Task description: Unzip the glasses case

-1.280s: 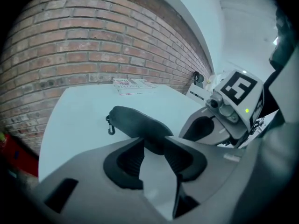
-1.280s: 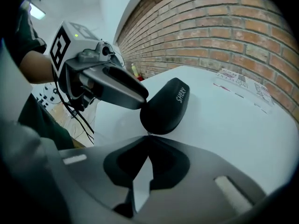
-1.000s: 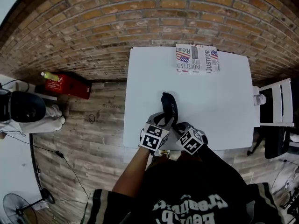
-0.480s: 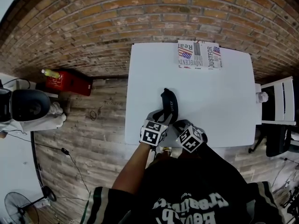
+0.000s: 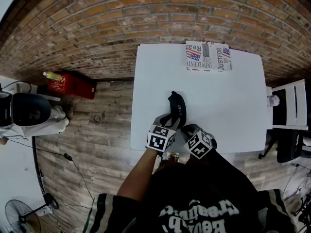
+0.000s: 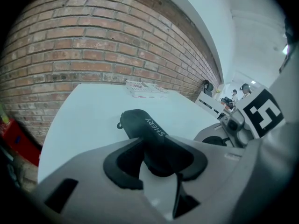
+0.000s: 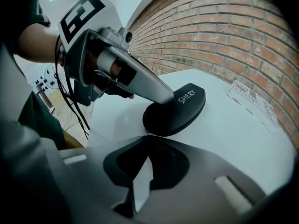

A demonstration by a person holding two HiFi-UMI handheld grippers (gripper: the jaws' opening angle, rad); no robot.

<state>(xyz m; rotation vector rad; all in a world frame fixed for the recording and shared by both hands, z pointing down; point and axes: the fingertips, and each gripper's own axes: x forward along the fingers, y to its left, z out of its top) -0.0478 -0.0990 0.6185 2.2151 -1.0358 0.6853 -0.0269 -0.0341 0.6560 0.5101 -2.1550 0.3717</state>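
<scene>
Lab-like workroom: brick wall (image 5: 97, 23), plank floor (image 5: 104, 130), trailing cables (image 5: 67, 157), a floor fan (image 5: 19, 215).

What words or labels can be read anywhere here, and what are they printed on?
"SHERY": on the black glasses case.
"Real", "INNOCENT", "JUSTFOR": on the printed paper at the far edge of the table; its smaller print is too small to read.
The shirt print: upside down and warped, not readable.
</scene>
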